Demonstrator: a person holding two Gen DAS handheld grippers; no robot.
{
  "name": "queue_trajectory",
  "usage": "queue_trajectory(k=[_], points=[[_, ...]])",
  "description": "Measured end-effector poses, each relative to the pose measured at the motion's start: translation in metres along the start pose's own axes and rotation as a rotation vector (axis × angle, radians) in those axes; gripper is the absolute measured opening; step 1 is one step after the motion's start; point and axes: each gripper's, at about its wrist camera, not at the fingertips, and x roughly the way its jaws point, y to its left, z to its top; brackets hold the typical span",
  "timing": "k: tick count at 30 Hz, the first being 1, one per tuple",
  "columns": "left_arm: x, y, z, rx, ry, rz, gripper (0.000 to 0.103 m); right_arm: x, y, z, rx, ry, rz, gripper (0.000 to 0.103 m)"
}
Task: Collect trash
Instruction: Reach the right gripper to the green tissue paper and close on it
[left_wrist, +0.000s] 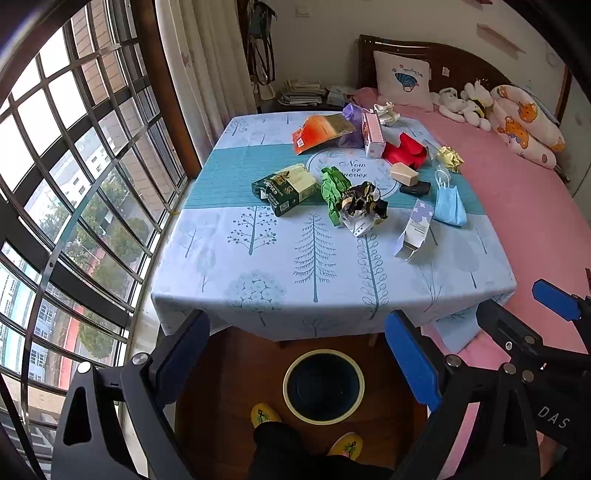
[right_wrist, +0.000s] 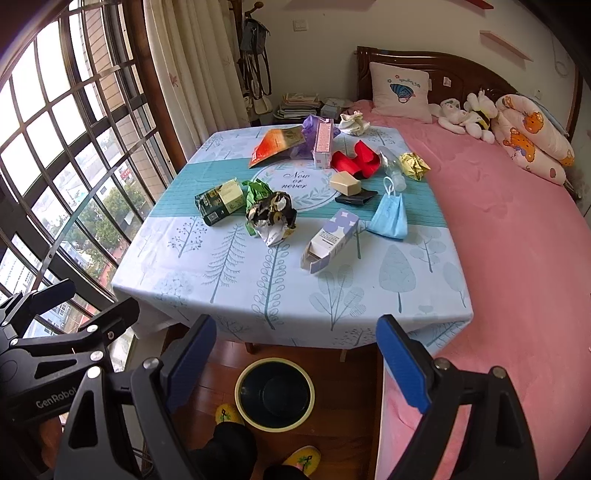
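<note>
Holding both jaws wide and empty above the bin (right_wrist: 275, 397), I am facing the trash-littered bench (right_wrist: 258, 295) ahead for short drops.

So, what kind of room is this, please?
Most likely a bedroom at home: a bed with a pillow and soft toys, beside a trash-strewn table by a window.

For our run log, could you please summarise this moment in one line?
left hand-held gripper open | right hand-held gripper open | trash on table | bin empty
</note>
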Motion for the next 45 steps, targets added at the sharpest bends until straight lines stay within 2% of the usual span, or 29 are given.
queue_trajectory(k=[7, 12, 14, 19, 24, 26, 28, 30, 34, 38, 41, 45], points=[[0.004, 0.01, 0.026, 0.032, -0.057, 0.006, 0.095, 0.012, 0.006, 0.024, 0.035, -0.039, 0.006, 0.089], [0.018, 0.022, 0.057, 0.065, -0.085, -0.012, 0.095, 0.026, 0.01, 0.046, 0.082, -0.055, 0.004, 0.089], [0.029, 0.028, 0.072, 0.085, -0.071, -0.029, 0.095, 0.034, 0.012, 0.054, 0.103, -0.051, 0.023, 0.089], [0.072, 0.038, 0.106, 0.158, 0.042, -0.113, 0.095, 0.065, 0.022, 0.085, 0.109, -0.022, 0.062, 0.088], [0.124, 0.049, 0.142, 0.239, 0.104, -0.143, 0.095, 0.111, 0.036, 0.116, 0.123, 0.004, 0.123, 0.072], [0.143, 0.056, 0.155, 0.257, 0.105, -0.141, 0.095, 0.132, 0.044, 0.124, 0.13, 0.022, 0.161, 0.06], [0.16, 0.063, 0.167, 0.275, 0.104, -0.142, 0.095, 0.158, 0.053, 0.128, 0.139, 0.055, 0.21, 0.055], [0.18, 0.07, 0.177, 0.291, 0.121, -0.145, 0.095, 0.181, 0.059, 0.127, 0.155, 0.092, 0.225, 0.054], [0.218, 0.075, 0.191, 0.303, 0.175, -0.171, 0.095, 0.214, 0.062, 0.128, 0.155, 0.116, 0.159, 0.054], [0.248, 0.073, 0.197, 0.321, 0.221, -0.209, 0.095, 0.233, 0.055, 0.136, 0.136, 0.127, 0.099, 0.055], [0.266, 0.066, 0.199, 0.351, 0.25, -0.23, 0.095, 0.243, 0.053, 0.146, 0.092, 0.13, 0.022, 0.055], [0.285, 0.057, 0.199, 0.393, 0.288, -0.258, 0.095, 0.264, 0.043, 0.155, 0.094, 0.186, -0.028, 0.055]])
